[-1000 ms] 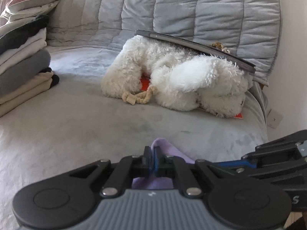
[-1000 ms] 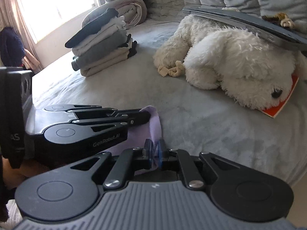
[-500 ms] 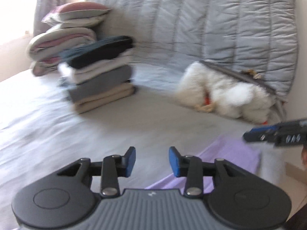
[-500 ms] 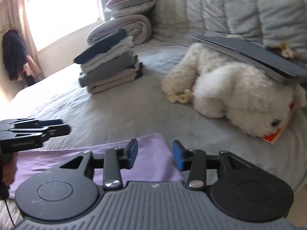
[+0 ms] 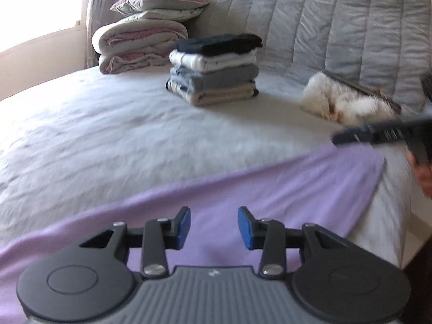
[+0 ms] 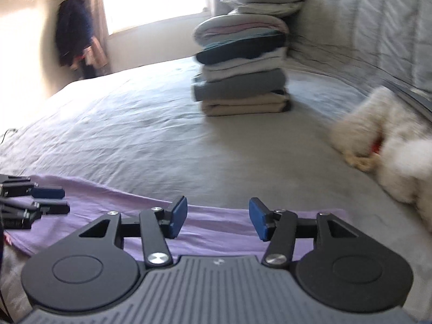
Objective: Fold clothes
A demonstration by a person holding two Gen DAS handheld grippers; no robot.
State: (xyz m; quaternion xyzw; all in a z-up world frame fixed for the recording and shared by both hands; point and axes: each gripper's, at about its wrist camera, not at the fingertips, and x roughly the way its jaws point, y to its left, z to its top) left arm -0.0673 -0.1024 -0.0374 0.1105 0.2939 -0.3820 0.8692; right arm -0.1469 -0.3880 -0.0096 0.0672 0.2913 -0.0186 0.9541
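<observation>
In the left wrist view, the left claw [image 5: 214, 228] hangs with its blue pads apart and nothing between them. The purple cloth [image 5: 270, 189] lies flat on the bed [image 5: 108, 140], spread under and beyond the claw and running off to the right. The right claw's fingers show blurred at the right edge, above the cloth's far right corner. A stack of folded clothes [image 5: 216, 73] sits far on the bed, a white plush dog [image 5: 348, 102] to its right, and folded quilts and pillows [image 5: 143, 43] to its left.

In the right wrist view, the right claw [image 6: 218, 218] has its jaws opening, with nothing between the pads. The cloth lies beneath and just beyond it, stretching left to the left claw at the left edge. The folded stack stands far off, and the plush dog is at the right.
</observation>
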